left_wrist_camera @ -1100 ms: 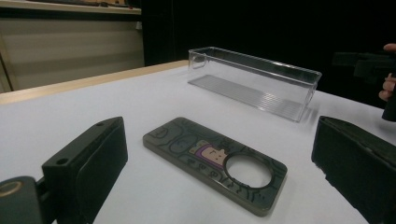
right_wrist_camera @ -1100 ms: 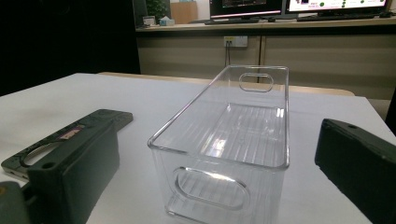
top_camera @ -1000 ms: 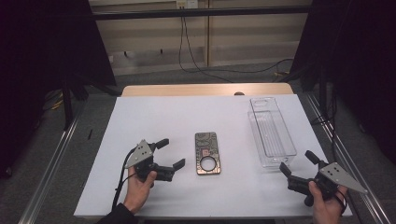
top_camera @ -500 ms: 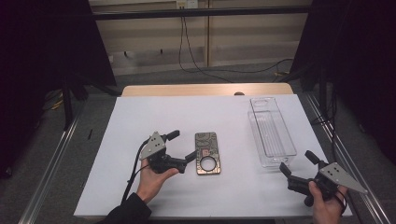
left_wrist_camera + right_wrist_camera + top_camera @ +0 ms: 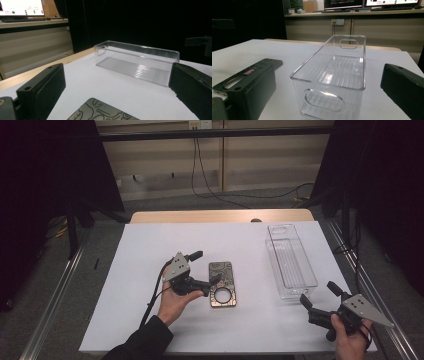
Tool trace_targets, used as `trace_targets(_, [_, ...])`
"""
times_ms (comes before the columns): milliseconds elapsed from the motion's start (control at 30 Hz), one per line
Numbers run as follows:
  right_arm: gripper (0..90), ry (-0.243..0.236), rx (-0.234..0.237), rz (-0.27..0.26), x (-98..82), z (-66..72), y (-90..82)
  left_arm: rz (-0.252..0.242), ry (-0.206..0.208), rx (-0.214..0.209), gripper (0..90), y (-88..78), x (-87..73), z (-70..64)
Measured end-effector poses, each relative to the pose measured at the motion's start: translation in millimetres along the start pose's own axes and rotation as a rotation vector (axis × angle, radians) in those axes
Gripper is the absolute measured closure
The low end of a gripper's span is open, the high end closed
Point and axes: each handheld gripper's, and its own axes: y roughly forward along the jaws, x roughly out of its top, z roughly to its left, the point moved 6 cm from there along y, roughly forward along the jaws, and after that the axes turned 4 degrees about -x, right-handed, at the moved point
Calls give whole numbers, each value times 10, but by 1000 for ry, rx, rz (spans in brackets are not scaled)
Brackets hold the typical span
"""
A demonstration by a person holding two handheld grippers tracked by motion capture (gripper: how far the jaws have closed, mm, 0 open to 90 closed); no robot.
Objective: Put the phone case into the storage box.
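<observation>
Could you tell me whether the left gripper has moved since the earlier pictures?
Yes. The left gripper has moved right, toward the flat patterned plate, and now reaches its left edge, jaws open.

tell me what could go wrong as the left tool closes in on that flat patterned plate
The plate lies flat on the white table cover, so the open left tool may skid over it or push it aside rather than grip an edge. A shove rightward could slide it toward the clear bin.

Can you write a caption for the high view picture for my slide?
Left tool open over the edge of a patterned flat plate; right tool open near a clear bin.
</observation>
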Motion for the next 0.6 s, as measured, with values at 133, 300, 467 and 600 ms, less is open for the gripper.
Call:
trace_targets(133, [0, 1, 0, 1, -3, 2, 4, -1, -9, -8, 17, 78, 41, 38])
trace_targets(300, [0, 1, 1, 0, -2, 3, 2, -10, -12, -11, 14, 167, 89, 85])
trace_targets(467, [0, 0, 3, -1, 0, 4, 2, -7, -1, -6, 24, 225, 137, 134])
trace_targets(600, [0, 1, 3, -1, 0, 5, 2, -5, -14, -19, 36, 293, 160, 170])
